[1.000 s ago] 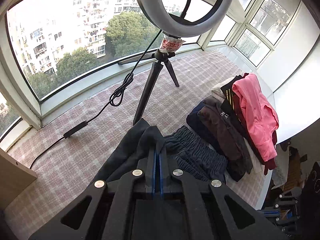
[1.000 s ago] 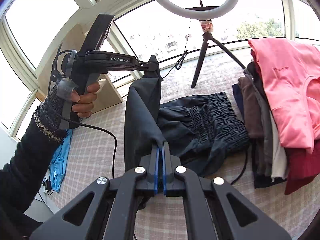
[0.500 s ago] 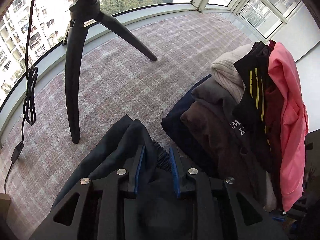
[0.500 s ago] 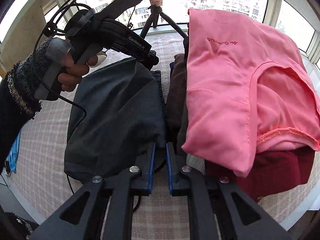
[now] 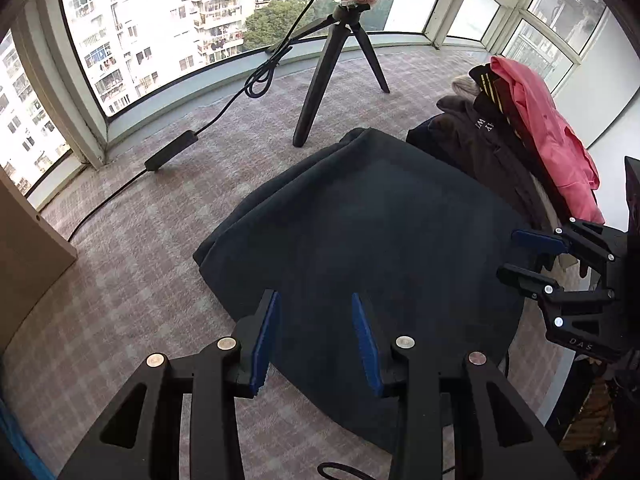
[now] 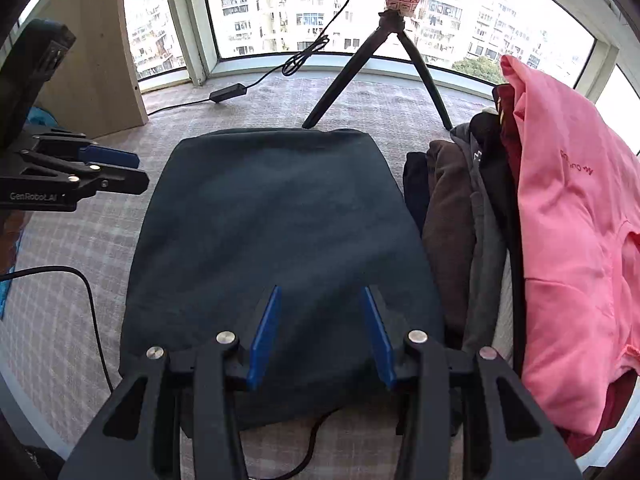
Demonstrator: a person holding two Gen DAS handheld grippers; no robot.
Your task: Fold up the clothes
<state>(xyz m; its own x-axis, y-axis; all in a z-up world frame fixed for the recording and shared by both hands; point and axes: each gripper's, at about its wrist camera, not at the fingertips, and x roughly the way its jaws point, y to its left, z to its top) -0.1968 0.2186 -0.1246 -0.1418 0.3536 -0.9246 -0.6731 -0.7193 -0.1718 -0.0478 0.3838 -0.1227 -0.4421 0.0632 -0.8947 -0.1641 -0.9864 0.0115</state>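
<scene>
The dark folded garment [image 6: 276,248] lies flat on the checked cloth of the table [image 5: 132,280], a compact rounded slab just beside the stack of folded clothes [image 6: 460,240] with the pink top [image 6: 572,240] uppermost; the left tool [image 5: 314,336] hangs over the garment's near edge with its jaws opening and nothing pinched between the blue pads; the right tool [image 6: 320,332] stands the same way at the other near edge, jaws opening, cloth below them but not gripped; the fold looks finished, so I judge the next move to be a shift toward the stack or a pull away. The risk lies there: a pad snagging the top layer as a tool lifts off could peel the fold open, and a sideways push could nudge the leaning stack, which sits near the table's right edge; the black cable [image 6: 92,308] runs under the garment's near side and could catch a low tool. Open room lies to the left on bare cloth; ahead, the tripod [image 5: 332,80] legs stand close to the far edge of the garment, so little room there.
</scene>
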